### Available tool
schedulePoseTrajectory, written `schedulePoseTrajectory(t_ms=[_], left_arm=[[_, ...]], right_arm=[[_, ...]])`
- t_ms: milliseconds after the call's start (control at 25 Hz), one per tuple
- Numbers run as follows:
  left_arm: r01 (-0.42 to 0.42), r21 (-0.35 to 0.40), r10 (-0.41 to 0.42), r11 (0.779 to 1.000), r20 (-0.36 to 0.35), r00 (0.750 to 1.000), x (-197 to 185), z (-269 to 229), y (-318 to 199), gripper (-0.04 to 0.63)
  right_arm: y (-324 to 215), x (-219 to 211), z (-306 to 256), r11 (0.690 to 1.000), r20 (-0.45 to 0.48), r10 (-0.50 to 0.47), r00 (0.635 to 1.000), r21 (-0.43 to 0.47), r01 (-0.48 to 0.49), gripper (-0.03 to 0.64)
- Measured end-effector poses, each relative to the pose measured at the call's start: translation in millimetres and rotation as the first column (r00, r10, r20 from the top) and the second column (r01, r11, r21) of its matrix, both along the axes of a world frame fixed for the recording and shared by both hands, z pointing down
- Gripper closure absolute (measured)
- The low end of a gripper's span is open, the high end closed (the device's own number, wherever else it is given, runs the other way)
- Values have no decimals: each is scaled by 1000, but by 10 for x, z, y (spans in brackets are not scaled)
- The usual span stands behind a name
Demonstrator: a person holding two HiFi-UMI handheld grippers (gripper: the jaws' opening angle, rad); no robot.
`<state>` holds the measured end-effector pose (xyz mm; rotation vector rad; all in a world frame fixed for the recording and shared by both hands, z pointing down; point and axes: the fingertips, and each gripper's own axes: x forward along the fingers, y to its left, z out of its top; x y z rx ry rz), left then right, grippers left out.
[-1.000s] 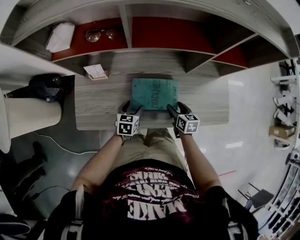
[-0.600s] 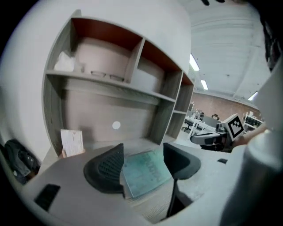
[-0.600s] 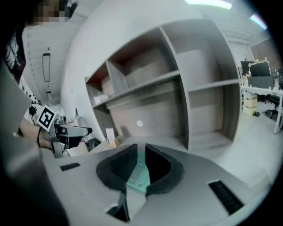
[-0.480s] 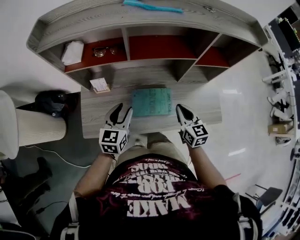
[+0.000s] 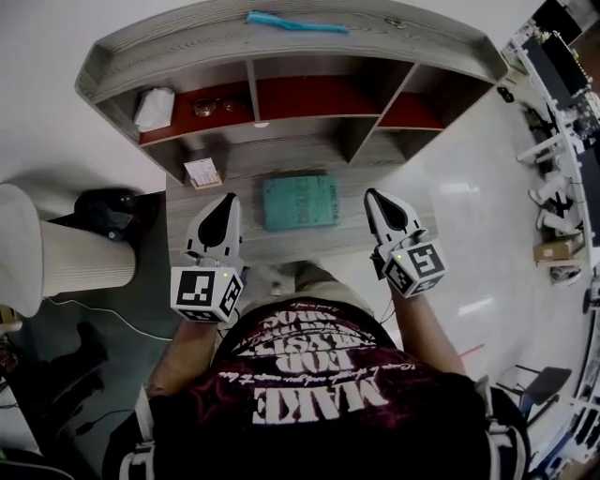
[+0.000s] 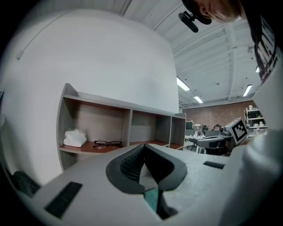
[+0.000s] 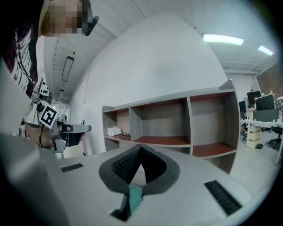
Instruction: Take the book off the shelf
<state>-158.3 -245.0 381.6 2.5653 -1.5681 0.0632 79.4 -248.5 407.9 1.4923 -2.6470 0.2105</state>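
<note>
Left gripper (image 5: 228,199), whose jaws have just been closing, is shut with nothing between its pads; right gripper (image 5: 372,194) is likewise closed and empty; both hang in the air either side of the teal book (image 5: 300,202), apart from it; the book lies flat on the grey wooden desk (image 5: 300,242), in front of the shelf unit (image 5: 187,42) and in none of its compartments; its cover print is too small to read; the desk's near edge is hidden behind the person's shirt (image 5: 309,375); a thin teal item (image 5: 295,22) on the shelf top cannot be identified; glasses (image 5: 208,108) and a white wad (image 5: 153,108) sit in the left red-floored compartment; a small card (image 5: 202,172) lies on the desk; pale glossy floor (image 5: 469,262) spreads to the right; the gripper views show a white wall behind the shelf unit and office furniture beyond.
</note>
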Motion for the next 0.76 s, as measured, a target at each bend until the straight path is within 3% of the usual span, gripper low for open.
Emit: schedulePoseTrajectory(t_ms=[400, 760], left_arm=[[5, 12, -5, 1000, -13, 1000, -74, -76, 32, 589], [-7, -9, 7, 1000, 55, 998, 38, 33, -68, 589]], right_arm=[[59, 45, -261, 1000, 23, 19, 1000, 9, -19, 614], [-34, 33, -224, 1000, 49, 12, 999, -15, -11, 614]])
